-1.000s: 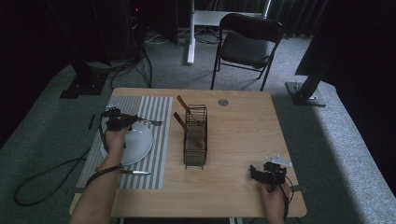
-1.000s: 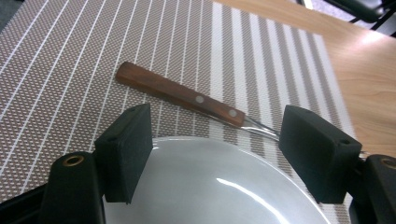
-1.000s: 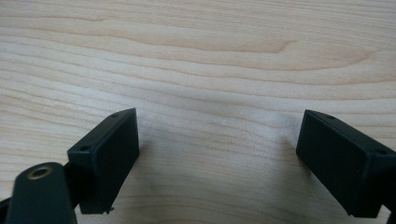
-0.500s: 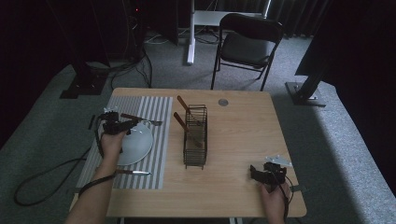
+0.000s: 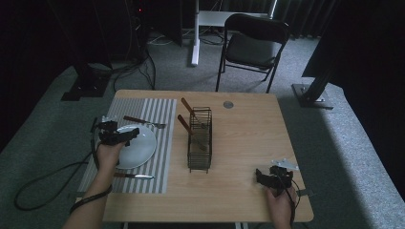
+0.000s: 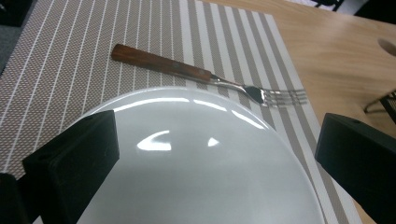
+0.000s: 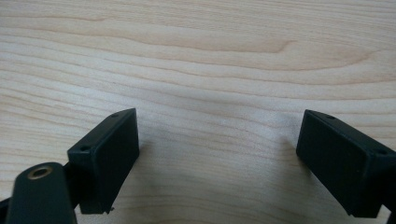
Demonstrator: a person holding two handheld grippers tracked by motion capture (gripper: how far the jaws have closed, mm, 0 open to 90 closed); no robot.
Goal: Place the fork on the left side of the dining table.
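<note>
My left gripper point(image 5: 130, 134) hovers over the left part of a white plate point(image 5: 141, 149) on a striped placemat point(image 5: 157, 112). Its jaws have just been opening and now stand wide apart with nothing between them. In the left gripper view the gripper point(image 6: 215, 154) looks across the plate point(image 6: 201, 182) at a wooden-handled fork point(image 6: 187, 71) lying just beyond the rim. That fork point(image 5: 143, 122) lies flat on the mat. My right gripper point(image 5: 261, 176) rests at the table's front right, and in the right gripper view it point(image 7: 219, 154) is open over bare wood.
A knife point(image 5: 133, 176) lies on the mat in front of the plate. A black wire rack point(image 5: 199, 138) stands mid-table with wooden-handled utensils point(image 5: 187, 106) leaning in it. A small round disc point(image 5: 228, 104) sits near the far edge. A chair point(image 5: 253, 45) stands beyond the table.
My left gripper has drawn back a little toward the person, from the fork side of the plate to over its left part. The right hand has kept still.
</note>
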